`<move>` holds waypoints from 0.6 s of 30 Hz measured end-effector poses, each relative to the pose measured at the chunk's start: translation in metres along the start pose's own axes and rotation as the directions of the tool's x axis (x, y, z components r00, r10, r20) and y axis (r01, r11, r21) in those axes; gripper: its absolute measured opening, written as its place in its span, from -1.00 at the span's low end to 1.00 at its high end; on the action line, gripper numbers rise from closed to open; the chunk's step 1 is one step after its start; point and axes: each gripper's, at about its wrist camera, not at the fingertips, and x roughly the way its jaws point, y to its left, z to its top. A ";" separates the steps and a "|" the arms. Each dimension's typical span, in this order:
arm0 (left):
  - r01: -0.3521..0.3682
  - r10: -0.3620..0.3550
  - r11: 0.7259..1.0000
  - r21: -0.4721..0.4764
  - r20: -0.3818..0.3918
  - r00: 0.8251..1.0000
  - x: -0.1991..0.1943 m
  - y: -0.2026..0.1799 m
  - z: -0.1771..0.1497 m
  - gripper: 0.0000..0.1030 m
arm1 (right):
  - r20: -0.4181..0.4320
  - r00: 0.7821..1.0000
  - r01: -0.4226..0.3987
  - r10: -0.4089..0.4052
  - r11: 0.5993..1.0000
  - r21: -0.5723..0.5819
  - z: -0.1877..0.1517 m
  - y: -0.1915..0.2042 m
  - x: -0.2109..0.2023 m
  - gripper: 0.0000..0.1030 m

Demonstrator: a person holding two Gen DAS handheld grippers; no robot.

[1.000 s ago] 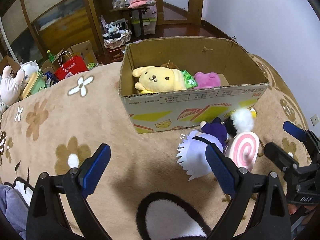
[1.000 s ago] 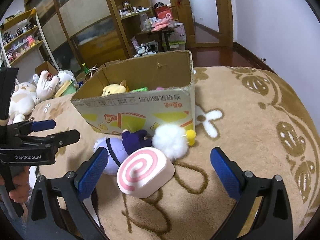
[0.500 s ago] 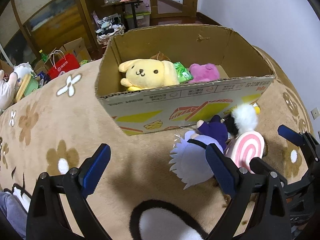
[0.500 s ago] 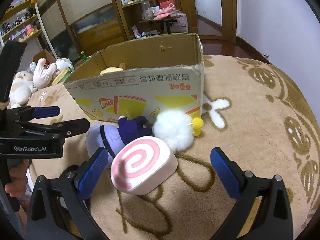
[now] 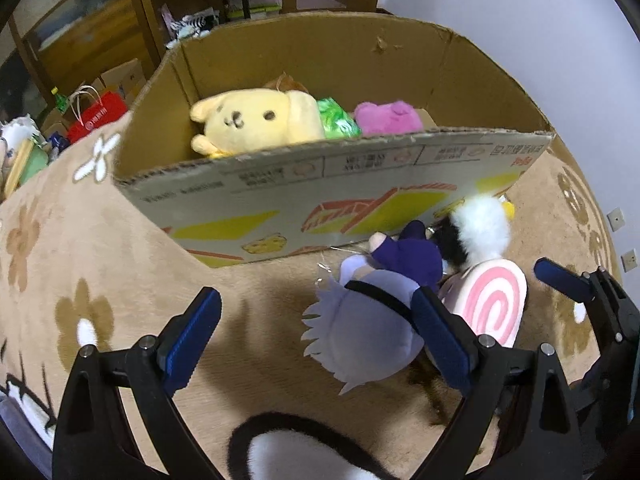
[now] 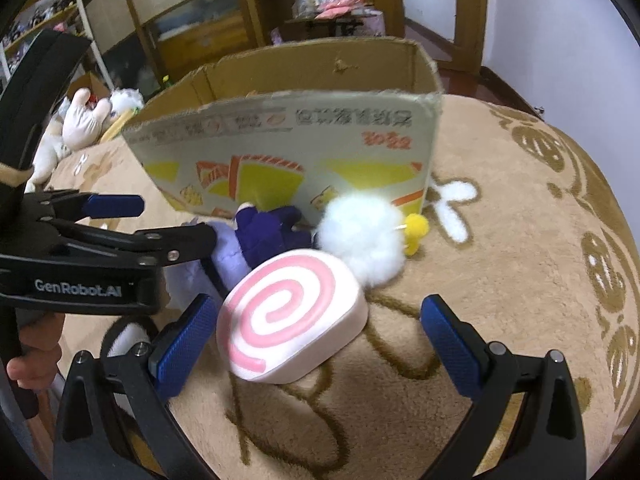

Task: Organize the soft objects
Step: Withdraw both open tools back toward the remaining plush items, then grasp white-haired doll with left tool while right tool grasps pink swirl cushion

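Observation:
An open cardboard box (image 5: 260, 188) (image 6: 280, 152) on the tan rug holds a yellow plush (image 5: 256, 120), a green packet (image 5: 336, 120) and a pink plush (image 5: 388, 118). In front of it lie a lavender-haired doll in purple (image 5: 368, 320) (image 6: 268, 232), a pink-swirl cushion (image 5: 492, 304) (image 6: 288, 312) and a white fluffy ball (image 5: 484, 228) (image 6: 360, 236). My left gripper (image 5: 316, 336) (image 6: 176, 220) hangs open over the doll, its right finger above the doll's head. My right gripper (image 6: 316, 344) is open, with the swirl cushion lying between its fingers, untouched.
The rug (image 6: 520, 240) has flower and swirl patterns and a black-and-white patch (image 5: 300, 452) close below me. A red bag (image 5: 96, 116) and more plush toys (image 6: 84, 120) sit beyond the rug at the left. Wooden shelves stand behind; a white wall is at the right.
Both grippers have come down and closer to the toys in front of the box, which now fill more of each view. The jaws stay as wide as before.

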 end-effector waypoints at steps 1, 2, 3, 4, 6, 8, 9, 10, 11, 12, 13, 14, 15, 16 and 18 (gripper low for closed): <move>0.022 -0.022 1.000 -0.009 -0.004 1.000 0.002 0.000 0.001 0.84 | -0.011 1.000 -0.001 0.001 1.000 -0.005 0.000 0.001 0.003 1.00; 0.031 -0.031 0.999 -0.015 -0.009 0.999 0.004 0.001 0.001 0.84 | -0.016 1.000 0.000 -0.001 1.000 -0.007 -0.001 0.002 0.004 1.00; 0.041 -0.041 0.999 -0.018 -0.013 0.999 0.006 0.001 0.001 0.84 | -0.022 1.000 0.001 -0.001 1.000 -0.010 -0.002 0.002 0.007 1.00; 0.053 -0.054 0.998 -0.019 -0.016 0.998 0.008 0.001 0.002 0.84 | -0.025 1.000 -0.001 0.000 1.000 -0.010 -0.002 0.002 0.008 1.00; 0.066 -0.067 0.998 -0.018 -0.023 0.998 0.011 0.000 0.002 0.84 | -0.027 1.000 0.000 -0.001 1.000 -0.008 -0.003 0.002 0.009 1.00; 0.075 -0.075 0.997 -0.015 -0.025 0.997 0.013 -0.002 0.002 0.84 | -0.029 1.000 0.003 -0.003 1.000 -0.006 -0.003 0.002 0.010 1.00; 0.076 -0.076 0.997 -0.012 -0.026 0.997 0.014 -0.003 0.002 0.84 | -0.032 0.999 0.001 -0.001 1.000 -0.004 -0.003 0.002 0.011 1.00; 0.073 -0.074 0.997 -0.006 -0.028 0.997 0.015 -0.004 0.002 0.84 | -0.035 0.999 -0.003 0.003 1.000 -0.002 -0.003 0.002 0.012 1.00; 0.070 -0.070 0.998 -0.003 -0.033 0.997 0.016 -0.005 0.002 0.85 | -0.042 0.999 -0.009 0.009 1.000 0.000 -0.003 0.003 0.013 1.00; 0.064 -0.064 0.998 -0.004 -0.047 0.997 0.019 -0.006 0.002 0.85 | -0.049 0.999 -0.014 0.014 1.000 -0.001 -0.004 0.003 0.014 0.96; 0.070 -0.070 0.998 -0.009 -0.054 0.996 0.021 -0.006 0.002 0.84 | -0.054 0.998 -0.017 0.017 1.000 -0.003 -0.004 0.003 0.015 0.93; 0.088 -0.089 0.996 -0.019 -0.059 0.994 0.022 -0.006 0.002 0.79 | -0.057 0.998 -0.017 0.016 1.000 -0.009 -0.004 0.005 0.015 0.92; 0.099 -0.101 0.995 -0.026 -0.063 0.993 0.023 -0.006 0.002 0.76 | -0.057 0.998 -0.013 0.012 1.000 -0.016 -0.005 0.006 0.015 0.90; 0.114 -0.116 0.993 -0.033 -0.068 0.991 0.024 -0.005 0.002 0.71 | -0.058 0.998 -0.012 0.011 1.000 -0.020 -0.005 0.007 0.015 0.86; 0.121 -0.123 0.992 -0.038 -0.070 0.990 0.024 -0.004 0.003 0.66 | -0.062 0.998 -0.018 0.017 1.000 -0.017 -0.005 0.008 0.015 0.83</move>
